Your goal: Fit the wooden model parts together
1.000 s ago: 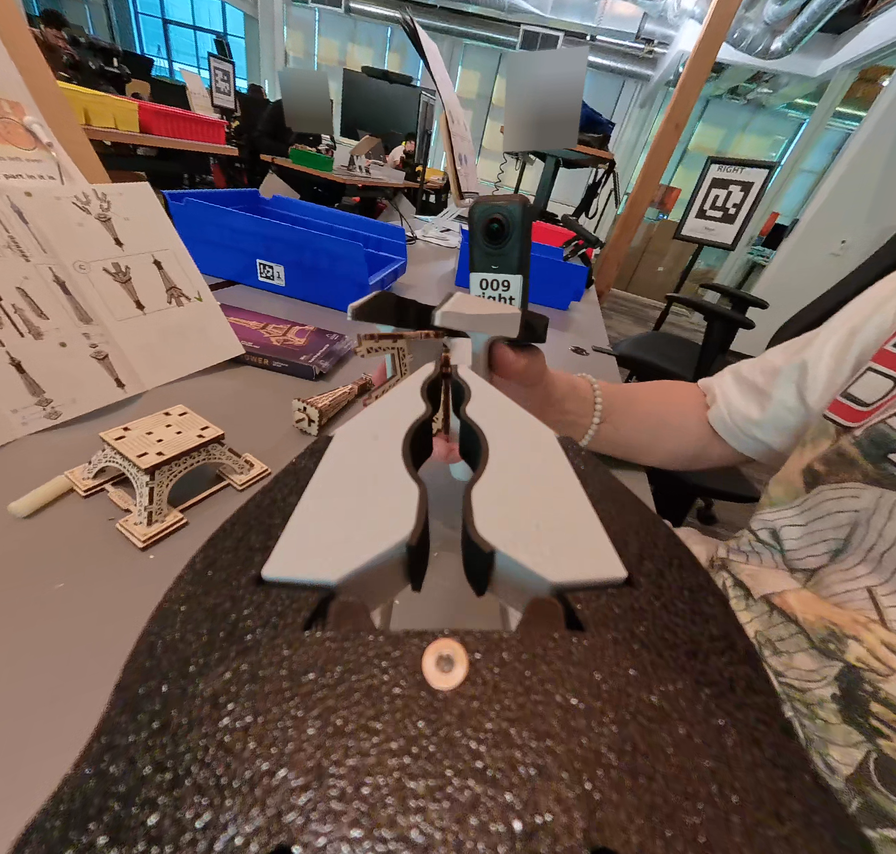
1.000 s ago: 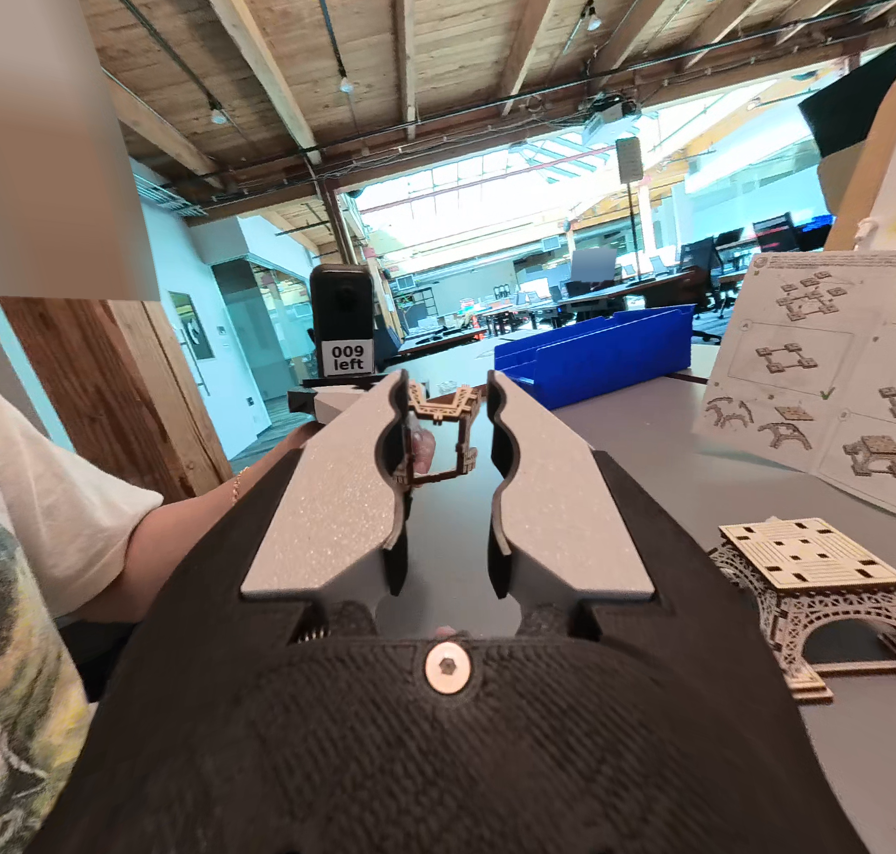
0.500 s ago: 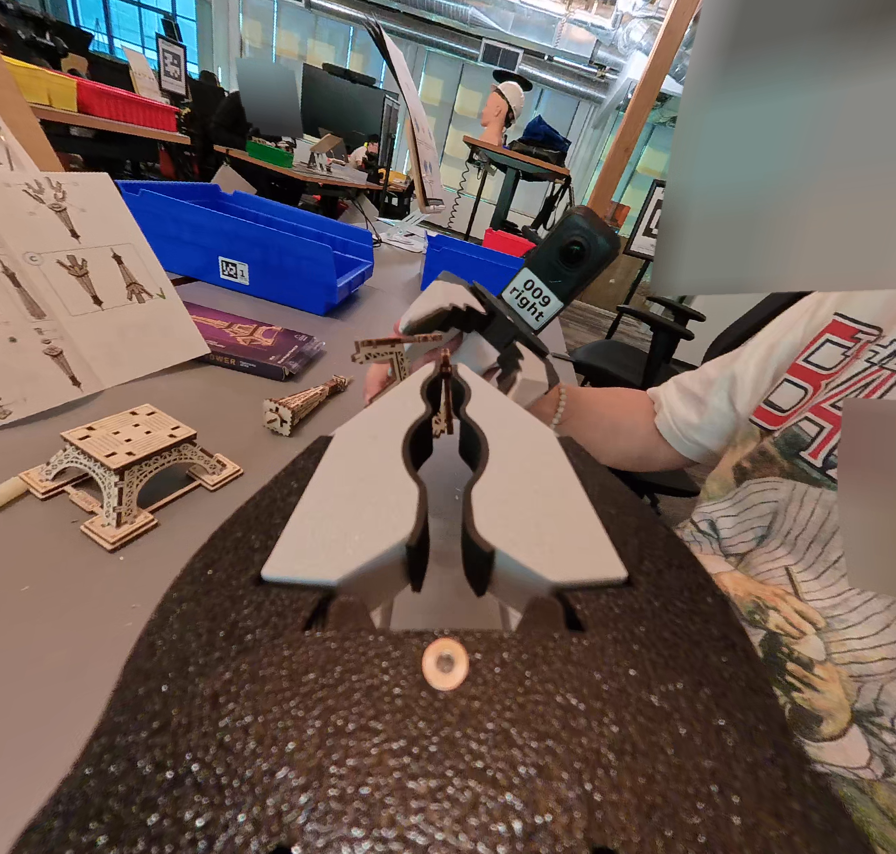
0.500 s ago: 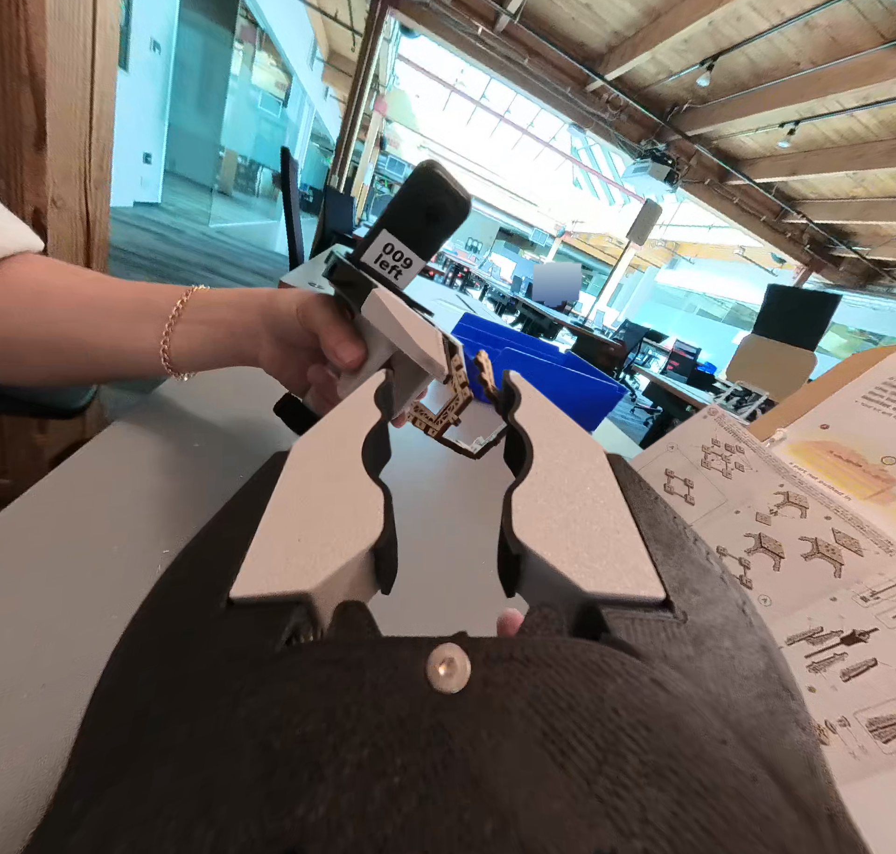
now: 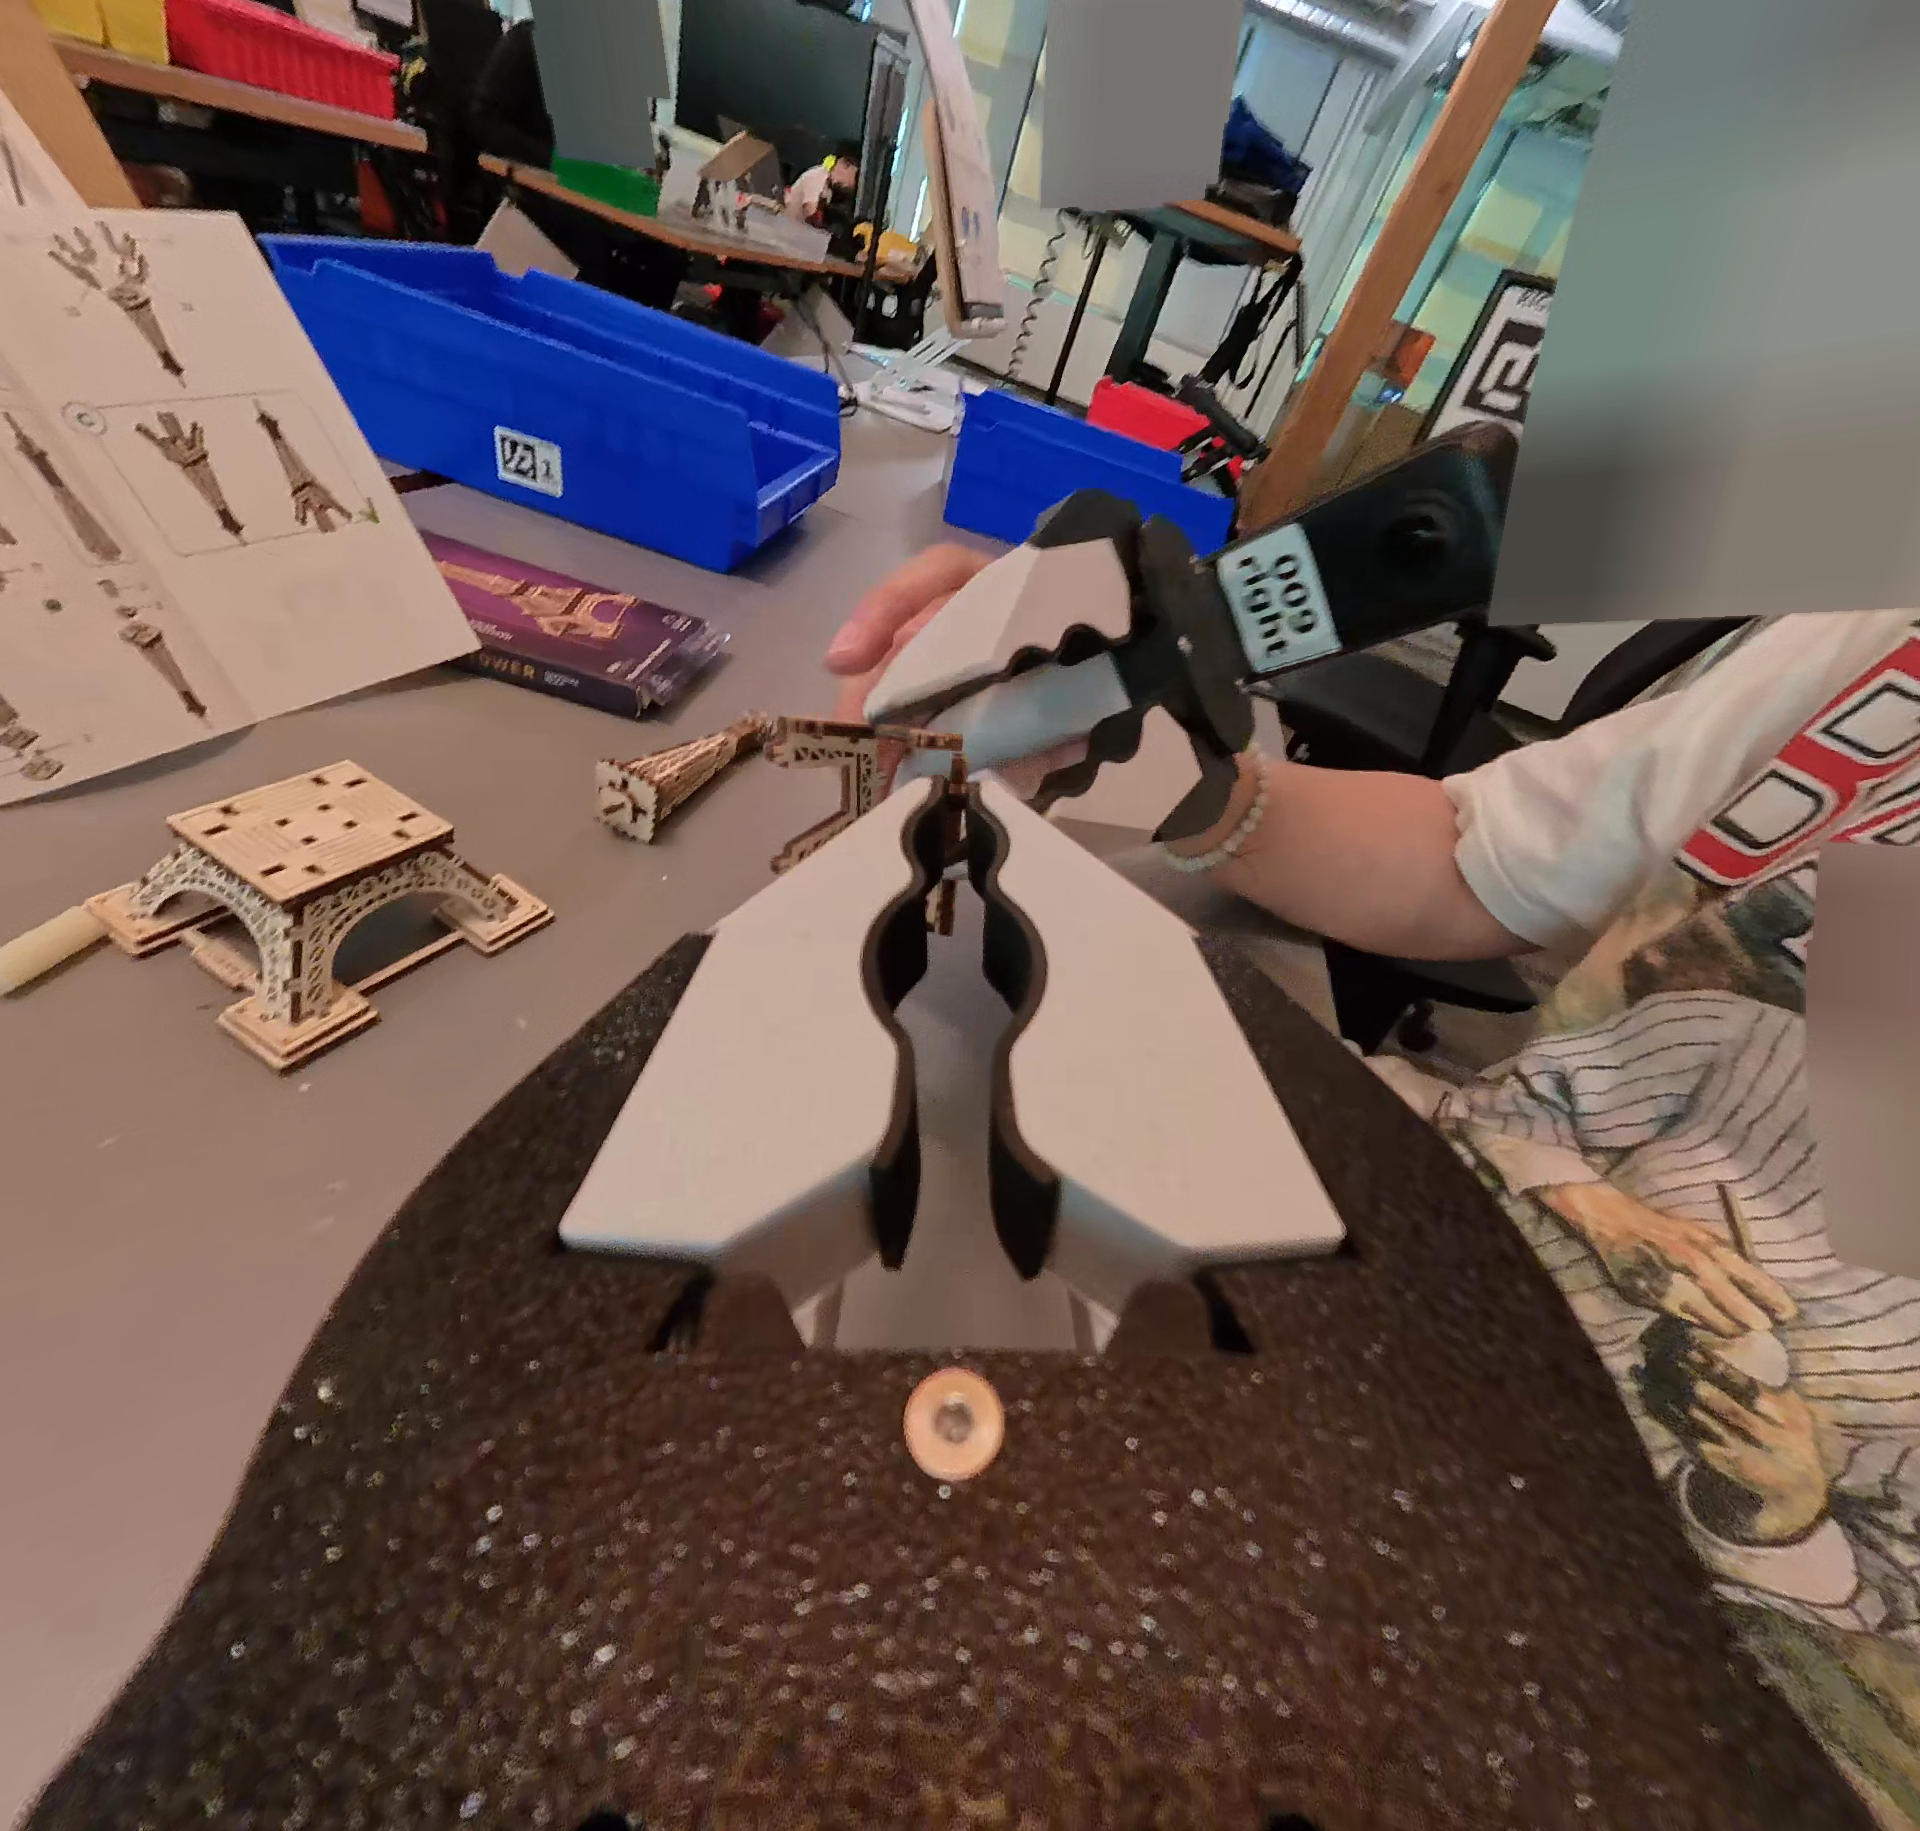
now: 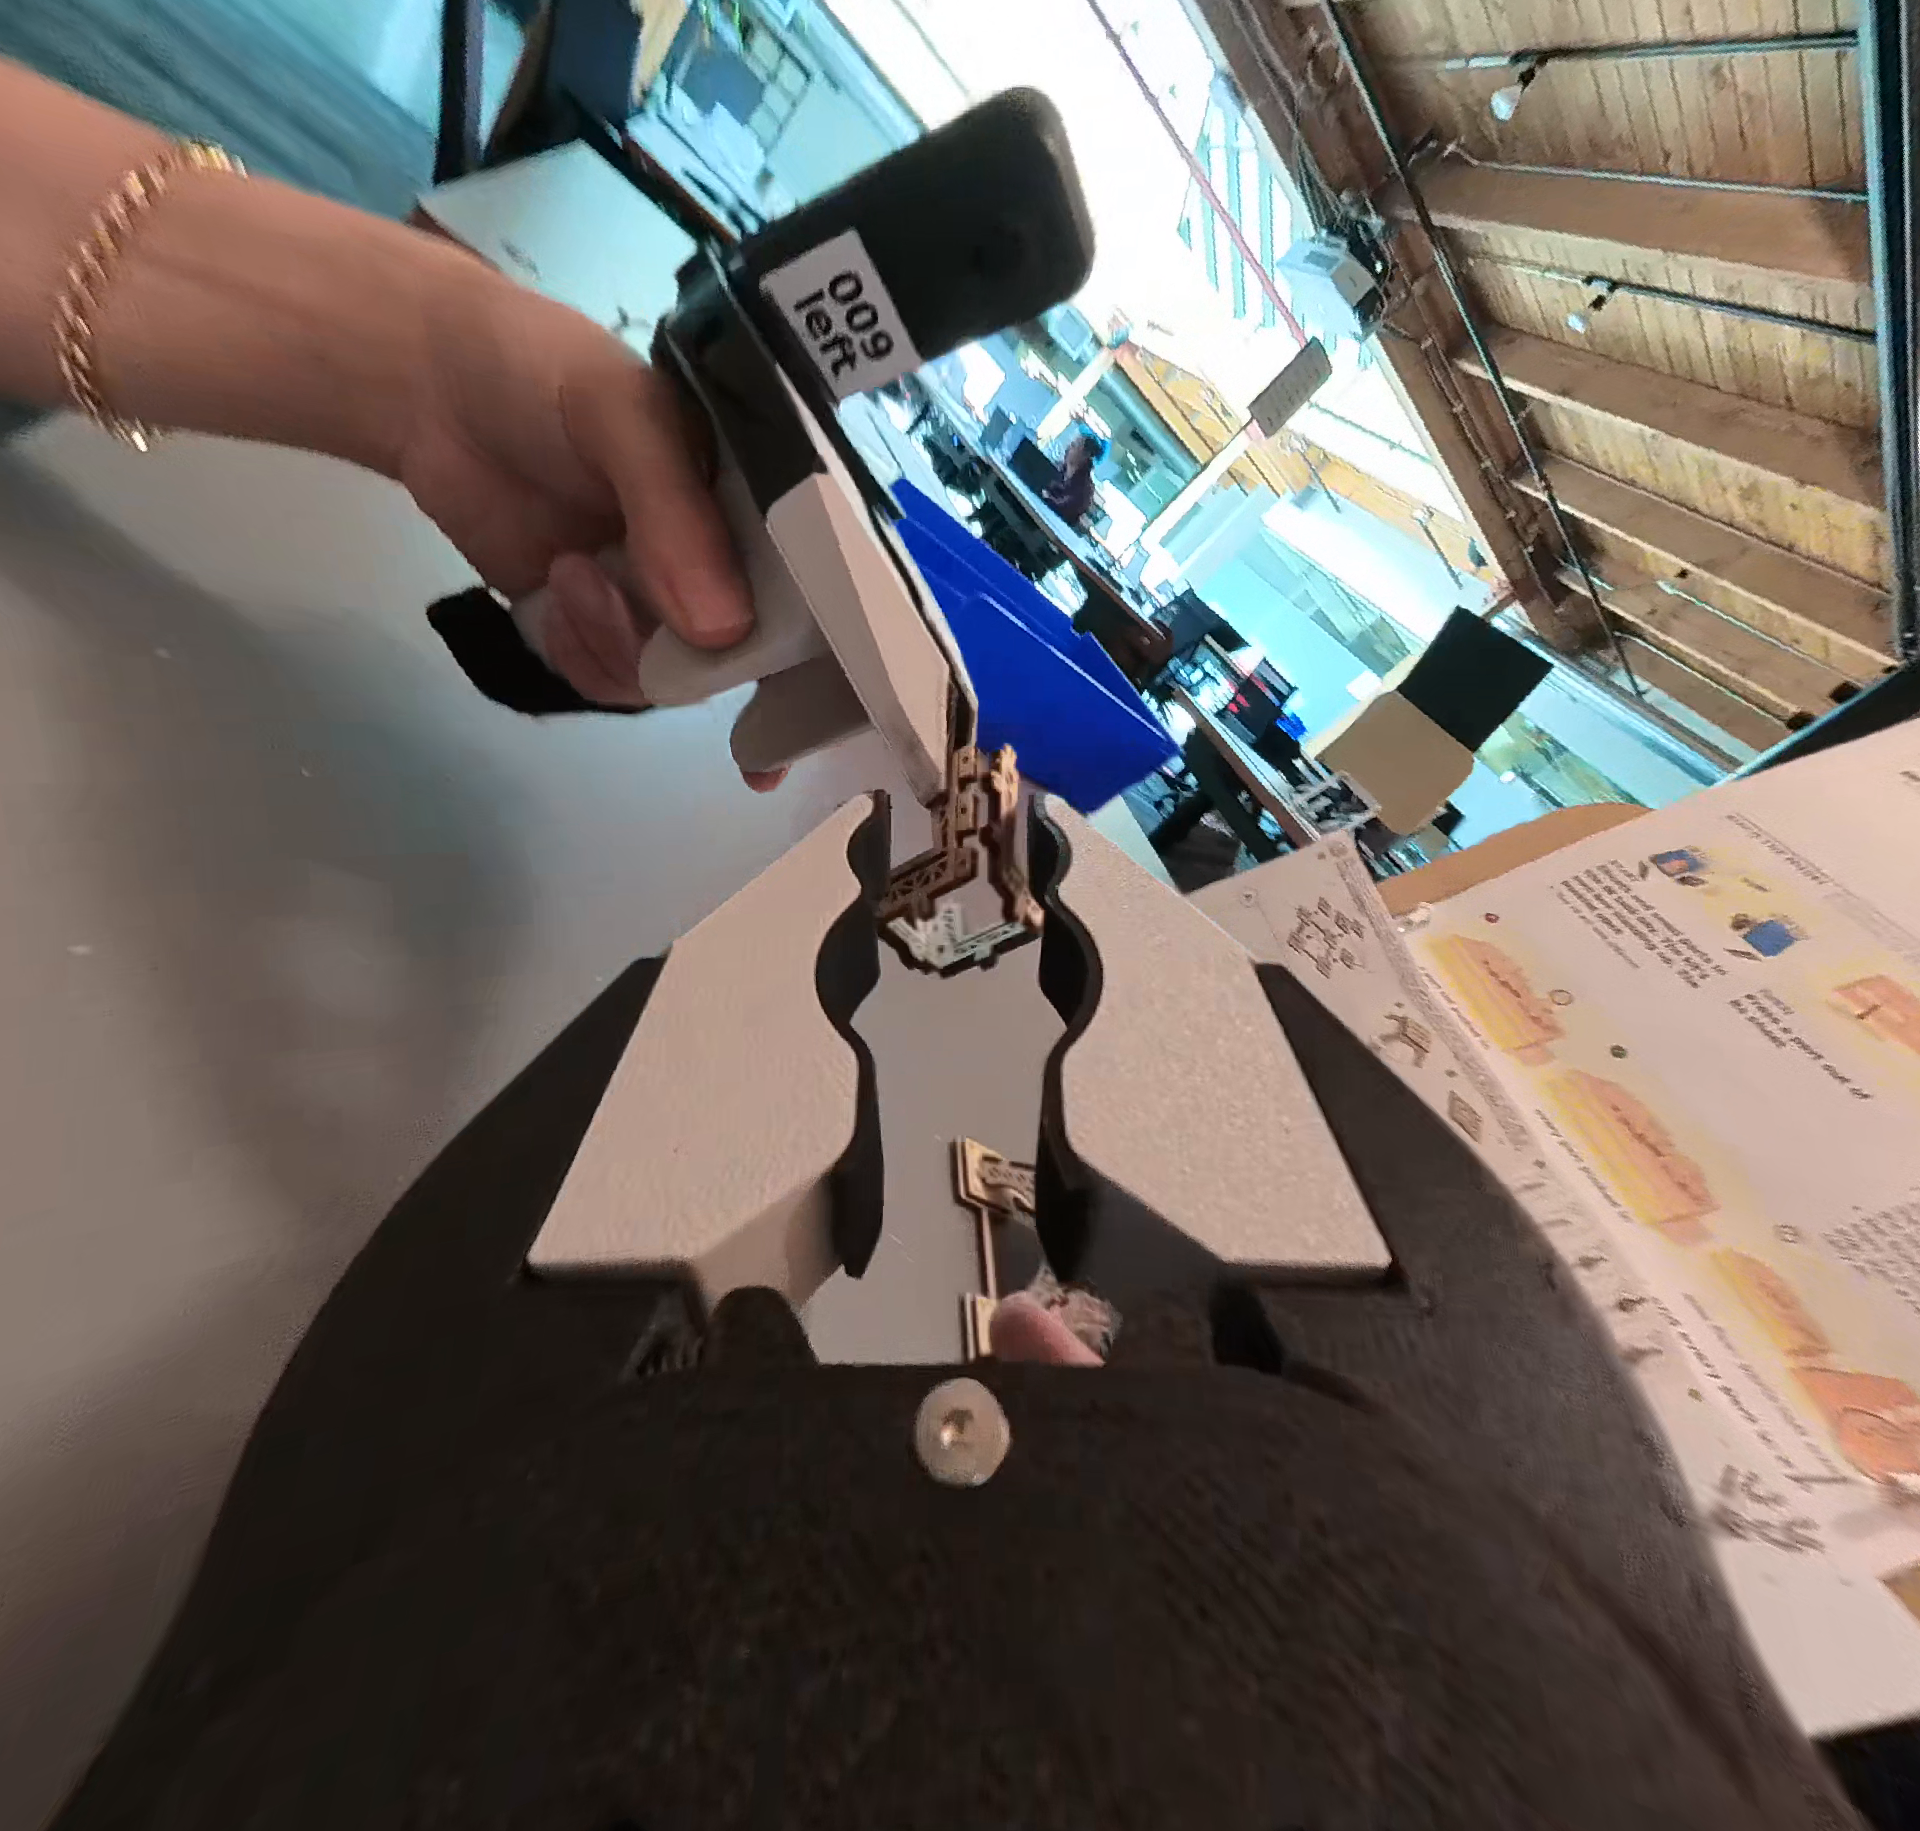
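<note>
Left hand-held gripper [image 5: 948, 794] pinches wooden frame [image 5: 847, 779]; only right view shows right hand-held gripper [image 6: 956, 825] spread.

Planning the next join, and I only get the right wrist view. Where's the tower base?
Observer: The base stands upright on the table, left of the left gripper.
Operator: And the spire?
Observer: The spire lies on its side beyond the base, just left of the frame that the left gripper pinches.
Operator: Anything else near it?
Observer: A purple box lies flat behind the spire, in front of the blue bin.
</note>
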Available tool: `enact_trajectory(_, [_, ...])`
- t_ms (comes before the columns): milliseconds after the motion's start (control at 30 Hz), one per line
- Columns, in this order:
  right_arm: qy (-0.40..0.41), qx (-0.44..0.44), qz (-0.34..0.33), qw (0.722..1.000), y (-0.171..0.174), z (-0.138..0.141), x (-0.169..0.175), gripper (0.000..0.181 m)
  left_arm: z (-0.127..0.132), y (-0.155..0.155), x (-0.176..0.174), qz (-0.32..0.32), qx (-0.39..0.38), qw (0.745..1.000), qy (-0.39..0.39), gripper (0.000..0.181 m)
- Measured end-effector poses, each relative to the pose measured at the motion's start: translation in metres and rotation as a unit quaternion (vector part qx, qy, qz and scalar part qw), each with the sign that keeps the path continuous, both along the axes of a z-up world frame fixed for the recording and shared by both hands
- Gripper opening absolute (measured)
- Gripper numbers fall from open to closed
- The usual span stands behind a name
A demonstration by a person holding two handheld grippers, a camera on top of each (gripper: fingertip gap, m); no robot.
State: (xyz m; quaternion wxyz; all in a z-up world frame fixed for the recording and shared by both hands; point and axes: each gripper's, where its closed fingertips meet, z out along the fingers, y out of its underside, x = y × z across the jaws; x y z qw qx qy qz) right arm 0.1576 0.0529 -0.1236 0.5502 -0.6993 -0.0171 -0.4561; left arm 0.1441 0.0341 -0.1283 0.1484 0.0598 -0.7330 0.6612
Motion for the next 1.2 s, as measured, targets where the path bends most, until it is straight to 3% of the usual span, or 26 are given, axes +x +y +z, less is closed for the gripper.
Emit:
enact_trajectory(67, [-0.019,-0.028,-0.038,0.999,-0.004,-0.001,0.006,0.033,-0.007,-0.001,0.003,0.008,0.021,1.0,-0.002,0.0])
enact_trajectory(233, [-0.02,-0.077,-0.043,0.996,-0.002,-0.01,0.004,0.019,-0.011,-0.002,0.005,0.016,0.031,0.999,-0.006,0.0])
enact_trajectory(567, [0.032,-0.115,-0.064,0.991,-0.009,-0.031,0.013,0.018,-0.029,-0.004,0.014,0.037,0.069,0.997,-0.007,0.0])
enact_trajectory(800, [0.01,-0.17,-0.111,0.979,-0.012,-0.044,0.023,0.02,-0.043,-0.006,0.022,0.065,0.102,0.993,0.009,0.0])
enact_trajectory(1200, [0.06,-0.133,-0.125,0.981,-0.013,-0.054,0.033,0.014,-0.05,-0.009,0.028,0.091,0.107,0.989,0.054,0.0])
